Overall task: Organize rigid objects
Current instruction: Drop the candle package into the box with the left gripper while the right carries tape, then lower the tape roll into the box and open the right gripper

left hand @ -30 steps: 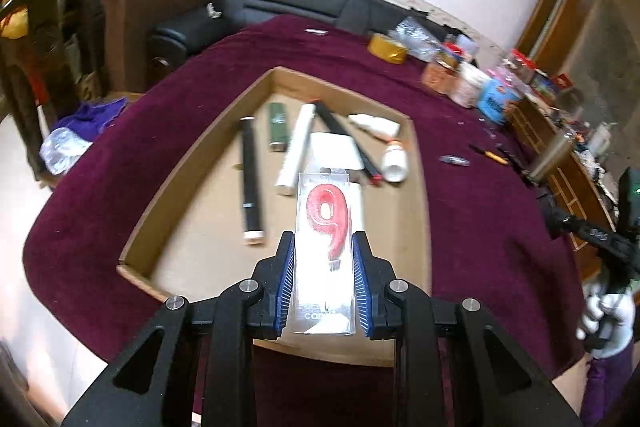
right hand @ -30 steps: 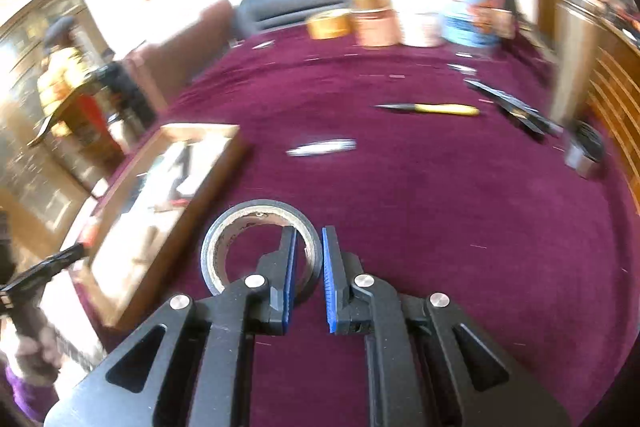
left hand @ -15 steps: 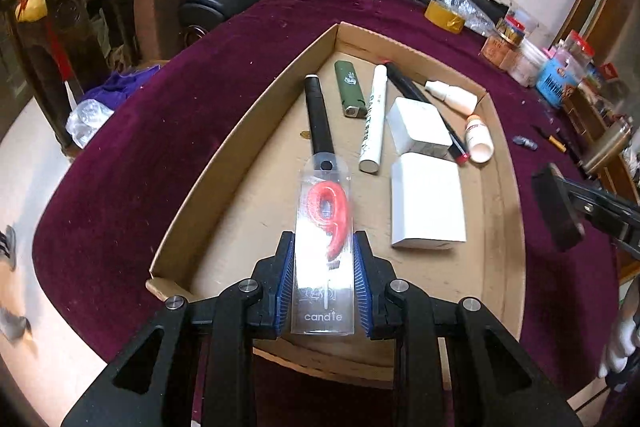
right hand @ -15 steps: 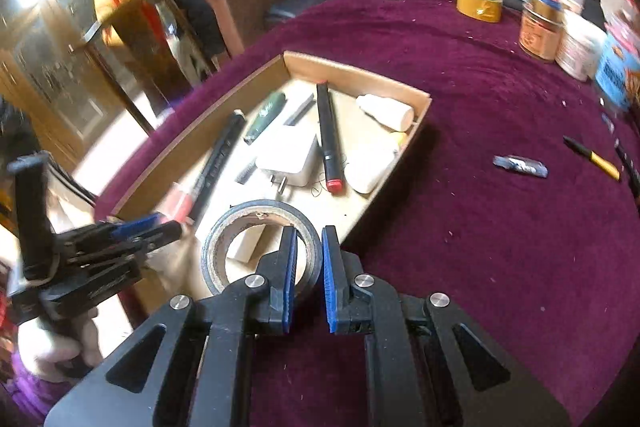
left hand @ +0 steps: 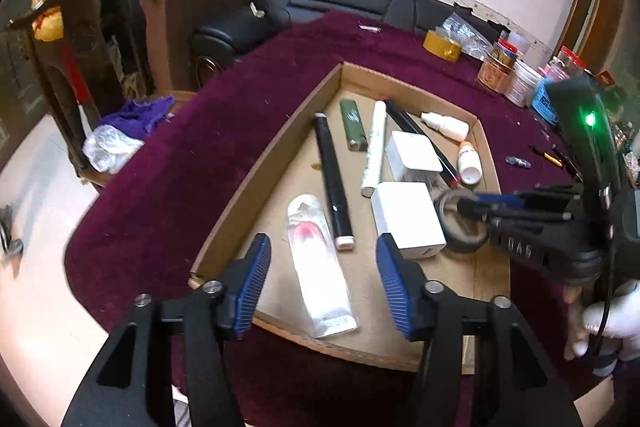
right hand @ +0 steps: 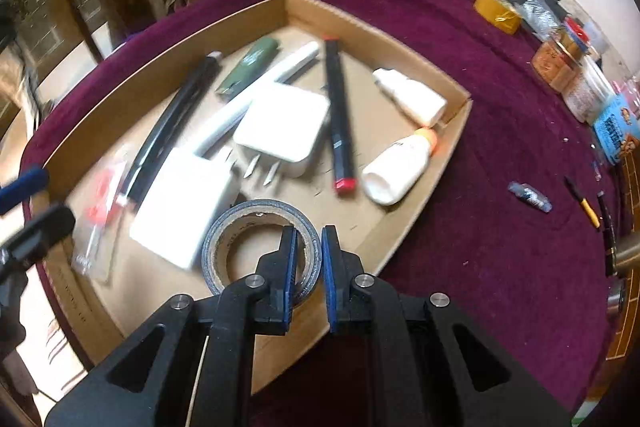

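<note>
Cardboard tray (left hand: pixel 280 163) fills the centre of the left wrist view on the maroon cloth (left hand: pixel 208 131), and it serves as the collecting place for the loose rigid items. The candle packet (left hand: pixel 320 267) lies flat on the tray floor at the lower centre of that frame, between the blue pads of the left gripper (left hand: pixel 320 283). Those jaws stand wide apart with clear gaps on both sides of the packet, so this tool holds nothing. The packet sits parallel to the black tube (left hand: pixel 334 183) just beside it, which suggests a deliberate lining-up with the long items rather than a careless drop.

In the right wrist view the right gripper (right hand: pixel 308 267) pinches the wall of the tape roll (right hand: pixel 260 247) at the lower centre of the frame: one pad sits inside the ring, the other outside, with the jaws nearly closed. Gripping through the wall looks like the sensible hold, since the full ring is probably too wide to span. The roll hovers over the tray's near corner, close beside the white adapter (right hand: pixel 184 211); whether it touches the floor I cannot tell. That bare corner seems the chosen spot, because the rest of the floor is crowded by the charger (right hand: pixel 280 131), red-tipped marker (right hand: pixel 340 123) and white bottles (right hand: pixel 396 163).
</note>
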The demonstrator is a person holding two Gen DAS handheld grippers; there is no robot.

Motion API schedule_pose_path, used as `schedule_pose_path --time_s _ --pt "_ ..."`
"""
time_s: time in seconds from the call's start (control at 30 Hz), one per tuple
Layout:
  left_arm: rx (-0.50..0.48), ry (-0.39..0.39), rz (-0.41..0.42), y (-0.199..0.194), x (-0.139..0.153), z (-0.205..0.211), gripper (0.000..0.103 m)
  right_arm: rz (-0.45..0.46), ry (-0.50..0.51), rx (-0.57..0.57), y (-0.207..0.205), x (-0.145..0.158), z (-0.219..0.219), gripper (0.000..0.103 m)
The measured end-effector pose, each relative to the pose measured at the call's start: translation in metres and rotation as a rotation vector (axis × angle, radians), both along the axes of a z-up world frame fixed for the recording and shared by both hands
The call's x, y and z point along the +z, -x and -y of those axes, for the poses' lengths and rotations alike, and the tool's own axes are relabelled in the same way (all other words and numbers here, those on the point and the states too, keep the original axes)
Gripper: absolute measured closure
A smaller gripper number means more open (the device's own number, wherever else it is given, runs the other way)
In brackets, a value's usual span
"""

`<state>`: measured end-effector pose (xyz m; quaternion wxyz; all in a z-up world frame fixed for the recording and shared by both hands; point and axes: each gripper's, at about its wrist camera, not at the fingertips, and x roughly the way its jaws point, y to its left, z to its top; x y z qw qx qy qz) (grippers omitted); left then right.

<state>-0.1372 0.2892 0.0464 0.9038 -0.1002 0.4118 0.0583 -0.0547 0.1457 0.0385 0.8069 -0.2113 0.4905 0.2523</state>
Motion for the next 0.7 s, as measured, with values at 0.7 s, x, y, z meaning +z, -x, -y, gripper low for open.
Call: schedule_pose_path --time_s 0.7 --pt "0.068 -0.164 0.007 0.005 0.019 0.030 0.035 0.024 -0.259 -0.034 0.036 0.040 0.063 0.089"
